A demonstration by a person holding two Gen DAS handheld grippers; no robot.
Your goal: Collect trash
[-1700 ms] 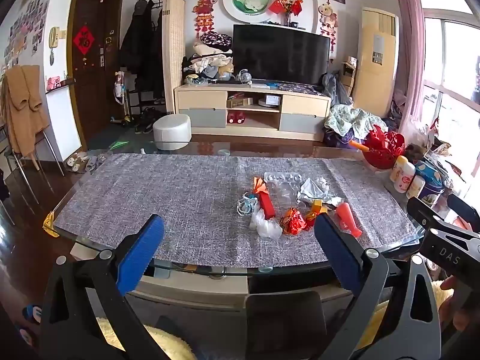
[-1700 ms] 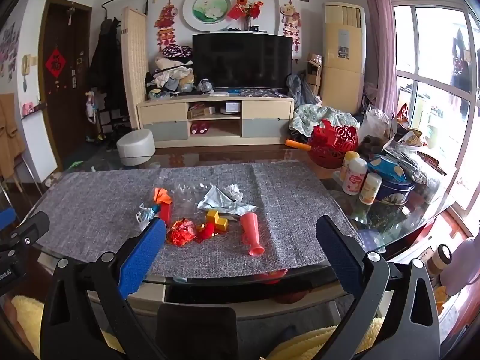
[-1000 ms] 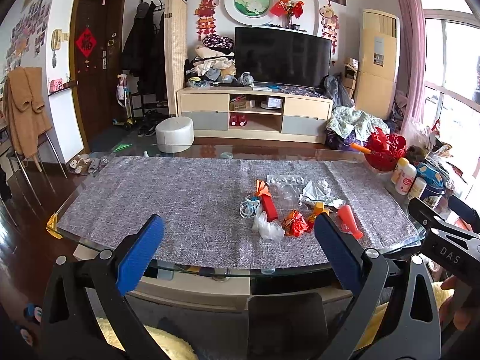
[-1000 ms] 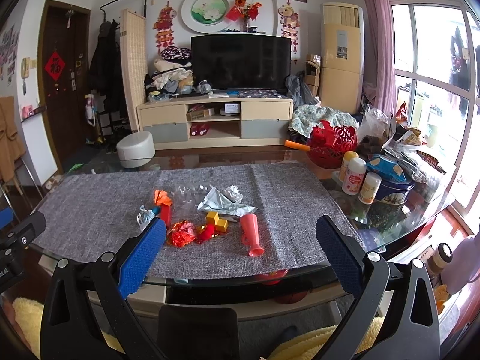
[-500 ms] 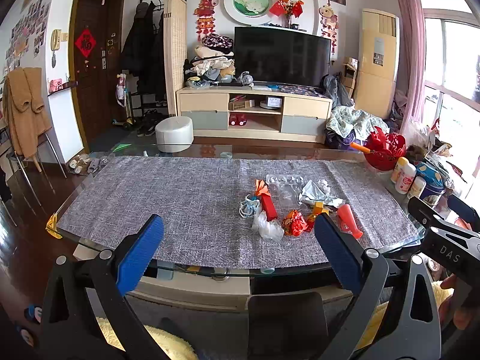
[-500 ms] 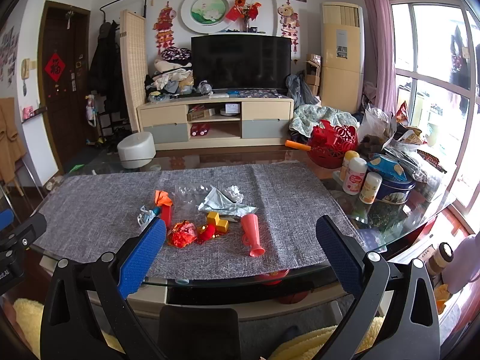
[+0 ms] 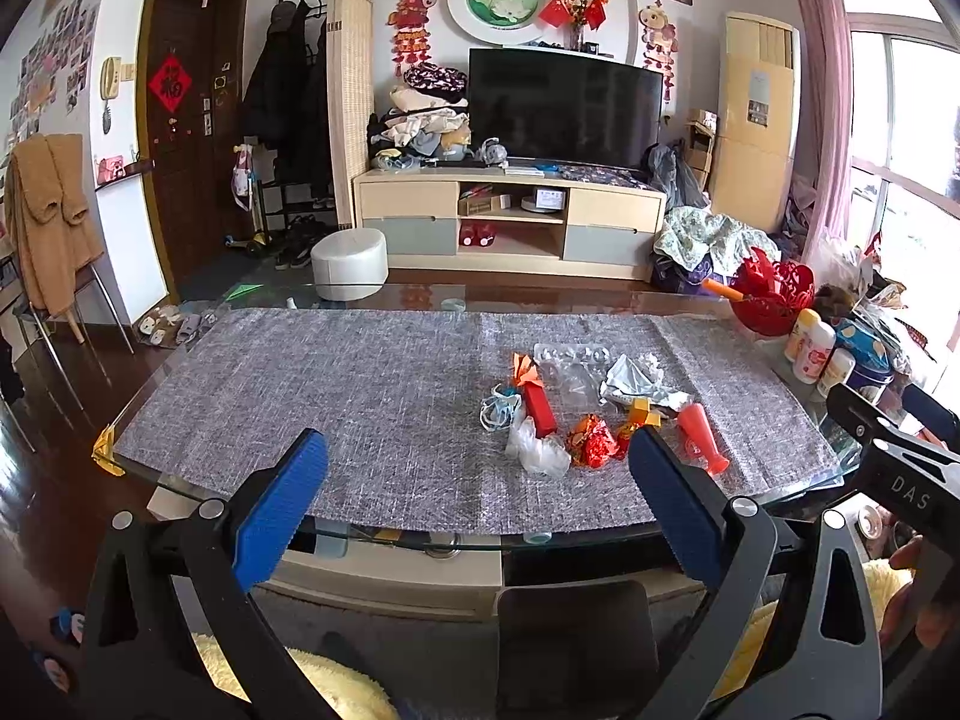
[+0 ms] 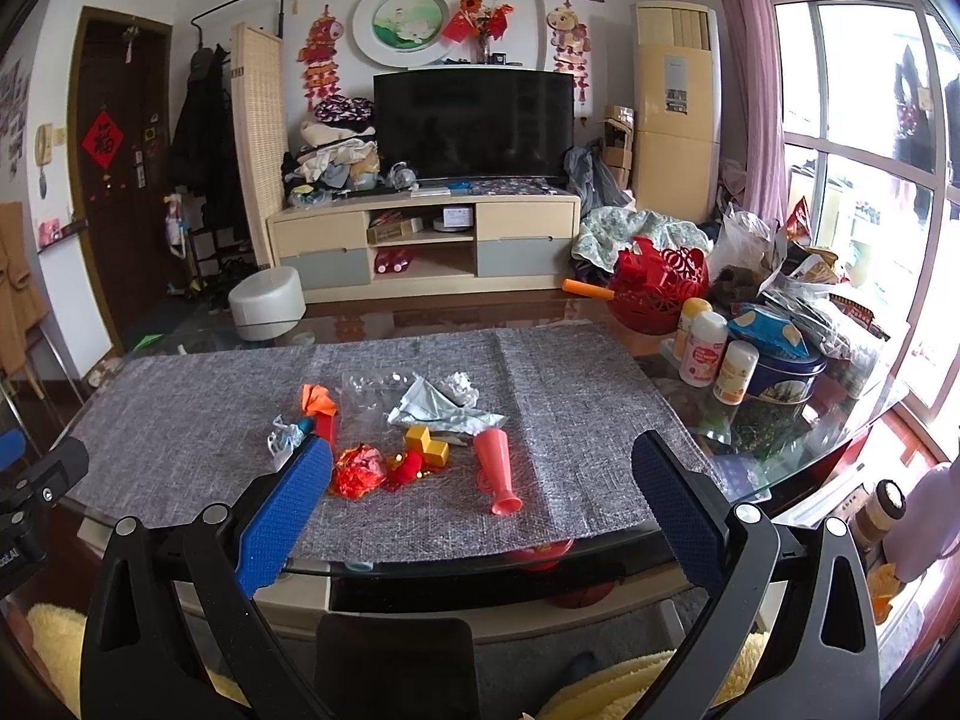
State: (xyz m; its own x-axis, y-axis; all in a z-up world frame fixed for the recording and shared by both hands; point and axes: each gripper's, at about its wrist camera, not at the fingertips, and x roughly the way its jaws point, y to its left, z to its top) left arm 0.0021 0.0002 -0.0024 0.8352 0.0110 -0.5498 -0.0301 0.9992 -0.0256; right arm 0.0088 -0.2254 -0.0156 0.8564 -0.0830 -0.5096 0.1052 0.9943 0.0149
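Observation:
A small pile of trash lies on the grey table mat (image 7: 336,396): a crumpled red foil wrapper (image 7: 591,441) (image 8: 358,471), a white plastic scrap (image 7: 536,450), a red box with an orange bow (image 7: 534,399) (image 8: 321,411), a silver foil wrapper (image 7: 636,381) (image 8: 438,411), yellow blocks (image 8: 427,444), a clear blister tray (image 7: 573,354) and a pink cone (image 7: 699,444) (image 8: 497,468). My left gripper (image 7: 477,507) is open and empty in front of the table's near edge. My right gripper (image 8: 480,504) is open and empty, also short of the near edge, facing the pile.
At the table's right end stand bottles (image 8: 702,354), a blue tin (image 8: 780,375), a red basket (image 8: 660,288) and bags. The glass table edge (image 7: 420,540) runs below the mat. A white stool (image 7: 350,264) and TV cabinet (image 7: 510,228) lie beyond.
Both views have shifted very slightly; the grippers stay open and short of the table. Nothing on the table has moved.

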